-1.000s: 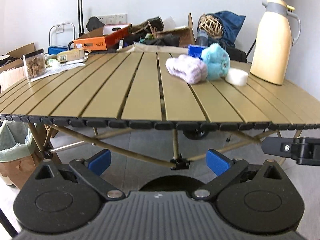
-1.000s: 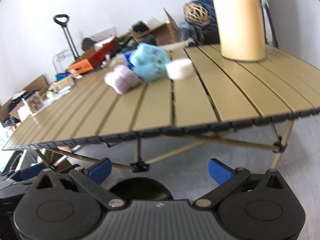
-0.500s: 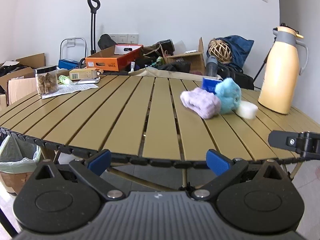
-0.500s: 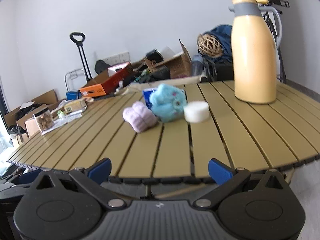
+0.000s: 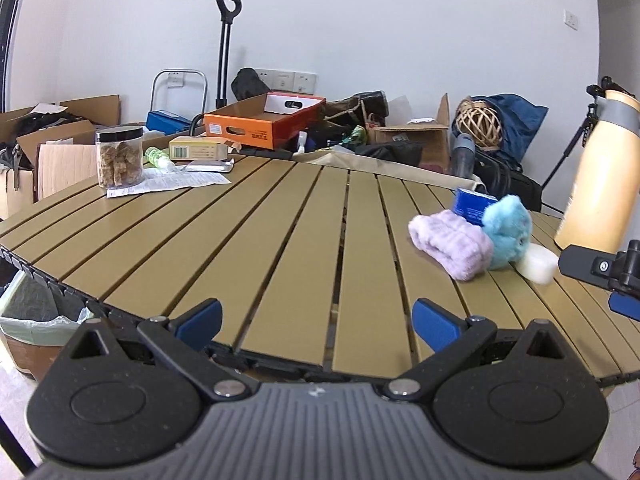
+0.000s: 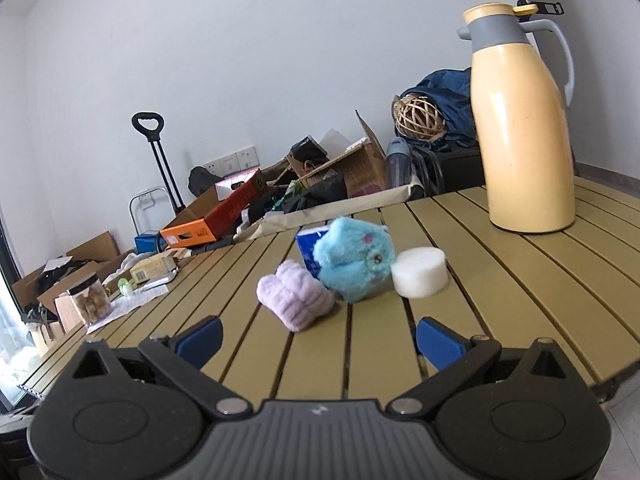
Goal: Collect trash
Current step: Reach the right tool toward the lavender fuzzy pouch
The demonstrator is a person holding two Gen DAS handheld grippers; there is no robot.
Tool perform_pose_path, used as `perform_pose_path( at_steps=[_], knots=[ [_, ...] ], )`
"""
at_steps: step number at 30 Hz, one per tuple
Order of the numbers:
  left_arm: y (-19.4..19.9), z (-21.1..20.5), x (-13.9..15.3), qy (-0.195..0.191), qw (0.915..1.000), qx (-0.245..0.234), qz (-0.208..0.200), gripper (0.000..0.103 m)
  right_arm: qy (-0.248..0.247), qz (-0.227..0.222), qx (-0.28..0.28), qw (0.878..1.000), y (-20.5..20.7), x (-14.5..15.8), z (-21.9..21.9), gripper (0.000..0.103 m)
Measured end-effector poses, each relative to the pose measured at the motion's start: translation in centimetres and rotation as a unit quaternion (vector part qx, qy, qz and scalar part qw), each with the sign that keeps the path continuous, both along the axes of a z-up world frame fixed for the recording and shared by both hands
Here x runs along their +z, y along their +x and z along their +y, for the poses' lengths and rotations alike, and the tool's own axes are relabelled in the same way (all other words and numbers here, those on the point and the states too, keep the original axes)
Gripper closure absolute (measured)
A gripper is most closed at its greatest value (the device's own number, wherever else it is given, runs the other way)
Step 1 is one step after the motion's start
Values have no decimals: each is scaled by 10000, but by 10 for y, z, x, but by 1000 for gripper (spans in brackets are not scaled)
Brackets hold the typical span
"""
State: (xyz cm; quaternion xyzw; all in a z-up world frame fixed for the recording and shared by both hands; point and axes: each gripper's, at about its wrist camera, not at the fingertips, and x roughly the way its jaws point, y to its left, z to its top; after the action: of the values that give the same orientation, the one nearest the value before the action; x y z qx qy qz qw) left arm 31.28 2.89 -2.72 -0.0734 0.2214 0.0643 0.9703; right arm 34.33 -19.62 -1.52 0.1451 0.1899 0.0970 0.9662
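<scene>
The slatted olive tabletop (image 5: 288, 240) fills both views, bare across mid-frame. Only the left view shows a lined bin (image 5: 36, 320), lower left, perhaps for trash. Left claw (image 5: 316, 320) and right claw (image 6: 318, 340) gape empty at the near edge. A white foam puck (image 6: 419, 272) sits centre-right.

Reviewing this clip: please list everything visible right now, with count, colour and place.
table: 1, olive slats, fills foreground
flask: 1, yellow with grey top, table's far right
plush toy: 1, blue, mid-table
cloth: 1, lilac, touching toy's left
sponge disc: 1, white, right of toy
blue box: 1, behind toy
jar: 1, clear, black lid, far left on a paper sheet
bin: 1, bag-lined, floor left of table
boxes: several, cardboard and orange, behind table
left gripper: jaws open
right gripper: jaws open
</scene>
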Motion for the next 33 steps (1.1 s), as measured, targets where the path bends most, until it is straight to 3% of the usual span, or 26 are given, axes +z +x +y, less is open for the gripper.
perform_pose_path(
  at_steps=[10, 14, 17, 28, 33],
  knots=[
    [28, 18, 2, -86, 9998, 134, 107, 0, -499, -347, -70, 9981, 29, 3, 32, 0],
    [38, 26, 1, -146, 9996, 207, 154, 0, -958, -368, -59, 9947, 50, 1, 47, 0],
    [46, 33, 0, -193, 9993, 252, 203, 0, -1389, -272, -43, 9899, 69, -1, 58, 0],
    [68, 48, -13, -272, 9977, 439, 431, 0, -2050, 425, 367, 9771, 125, -20, 91, 2],
    [70, 48, -16, -289, 9973, 475, 475, 0, -1998, 531, 279, 9780, 138, -21, 94, 8]
  ],
)
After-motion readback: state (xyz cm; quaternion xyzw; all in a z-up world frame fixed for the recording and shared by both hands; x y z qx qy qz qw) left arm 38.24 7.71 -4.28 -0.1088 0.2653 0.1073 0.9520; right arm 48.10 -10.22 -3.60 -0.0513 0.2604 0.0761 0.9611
